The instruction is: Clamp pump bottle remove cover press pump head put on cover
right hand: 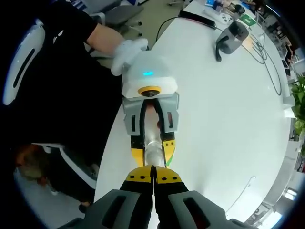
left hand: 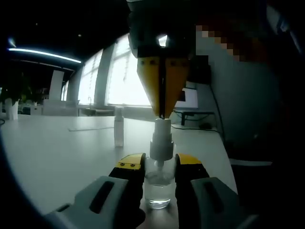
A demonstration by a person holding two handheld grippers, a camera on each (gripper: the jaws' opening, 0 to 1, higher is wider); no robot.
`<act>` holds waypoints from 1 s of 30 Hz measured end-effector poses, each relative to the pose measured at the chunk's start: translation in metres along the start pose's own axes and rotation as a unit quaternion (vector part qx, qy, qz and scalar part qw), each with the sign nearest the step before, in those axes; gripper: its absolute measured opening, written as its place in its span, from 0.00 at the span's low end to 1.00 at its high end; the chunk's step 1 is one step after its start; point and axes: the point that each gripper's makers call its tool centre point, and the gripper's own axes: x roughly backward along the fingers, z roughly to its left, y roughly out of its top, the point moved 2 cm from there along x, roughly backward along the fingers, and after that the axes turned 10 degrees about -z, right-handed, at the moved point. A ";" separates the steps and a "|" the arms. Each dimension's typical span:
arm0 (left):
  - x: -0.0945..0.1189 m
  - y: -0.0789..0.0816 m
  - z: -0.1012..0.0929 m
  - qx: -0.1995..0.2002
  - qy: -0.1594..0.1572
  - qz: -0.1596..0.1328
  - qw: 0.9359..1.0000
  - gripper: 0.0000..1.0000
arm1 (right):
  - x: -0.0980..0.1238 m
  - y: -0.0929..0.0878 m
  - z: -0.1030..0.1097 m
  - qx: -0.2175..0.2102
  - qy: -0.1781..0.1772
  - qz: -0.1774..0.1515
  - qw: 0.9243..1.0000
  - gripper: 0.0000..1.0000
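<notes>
Left gripper view: the left gripper (left hand: 159, 164) is clamped round the clear pump bottle (left hand: 157, 188), which stands upright on the white table (left hand: 57, 152). The right gripper (left hand: 162, 113) comes down from above, jaws pinched together, tips on the pump head (left hand: 161, 139). The cover (left hand: 118, 126) stands upright further back on the table, well apart.

Right gripper view: looking down, the right gripper's (right hand: 153, 168) jaws are closed together right over the bottle, with the left gripper (right hand: 153, 143) squeezing it from both sides.

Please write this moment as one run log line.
left gripper: shut on pump bottle | right gripper: shut, tips on pump head | cover: upright on table, apart
</notes>
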 end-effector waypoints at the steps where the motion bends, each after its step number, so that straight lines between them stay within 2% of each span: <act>1: 0.000 0.000 0.000 0.000 0.000 0.000 1.000 0.16 | 0.000 0.000 0.000 0.000 0.000 0.000 1.000 0.00; 30: 0.000 0.000 0.000 -0.001 0.000 0.000 1.000 0.16 | 0.000 0.000 0.000 0.000 -0.004 -0.003 1.000 0.00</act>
